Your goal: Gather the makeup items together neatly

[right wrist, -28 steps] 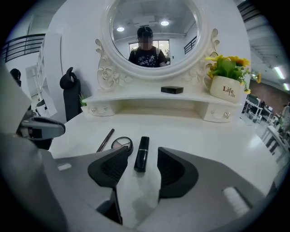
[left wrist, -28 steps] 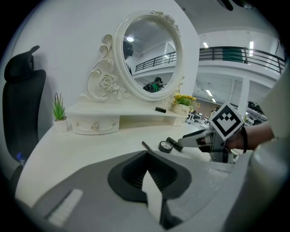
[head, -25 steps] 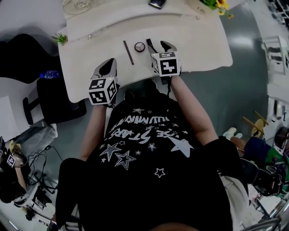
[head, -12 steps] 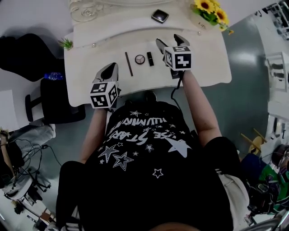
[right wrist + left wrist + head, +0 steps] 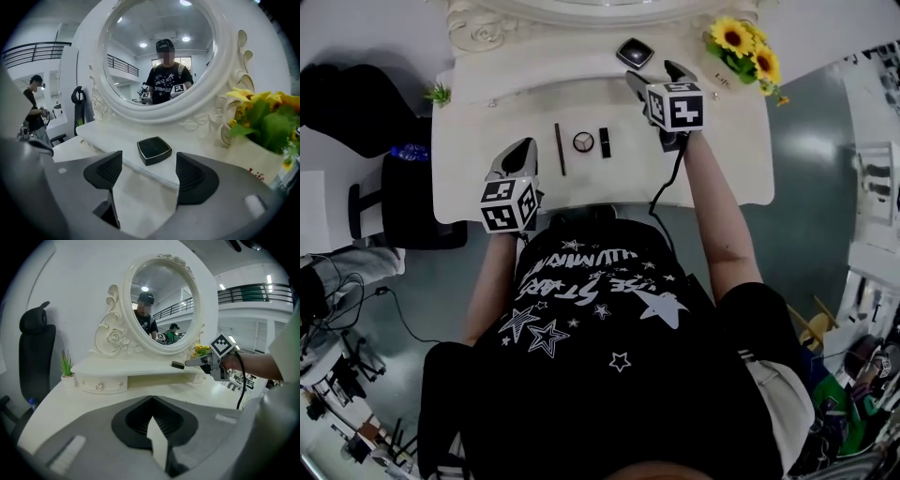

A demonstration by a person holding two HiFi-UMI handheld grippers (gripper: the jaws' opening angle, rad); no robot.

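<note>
A square black compact point(image 5: 635, 52) lies on the vanity's raised shelf point(image 5: 534, 67). My right gripper point(image 5: 654, 75) is open just short of it; in the right gripper view the compact point(image 5: 154, 150) shows a little beyond the gap of my right gripper point(image 5: 150, 171). On the lower tabletop lie a dark pencil point(image 5: 560, 148), a small round compact point(image 5: 583, 142) and a black lipstick point(image 5: 604, 142) in a row. My left gripper point(image 5: 517, 153) hangs near the table's front edge, left of the pencil. In its own view the left gripper point(image 5: 151, 399) is shut with nothing in it.
An oval white mirror point(image 5: 154, 51) rises behind the shelf. Yellow flowers in a pot point(image 5: 741, 42) stand at the shelf's right end, a small green plant point(image 5: 438, 93) at its left. A black chair point(image 5: 412, 202) stands left of the white table point(image 5: 722, 159).
My right gripper has moved forward from the lipstick area up to the shelf, towards the black compact. The left gripper has stayed by the front edge. The head view has tilted further onto the vanity.
</note>
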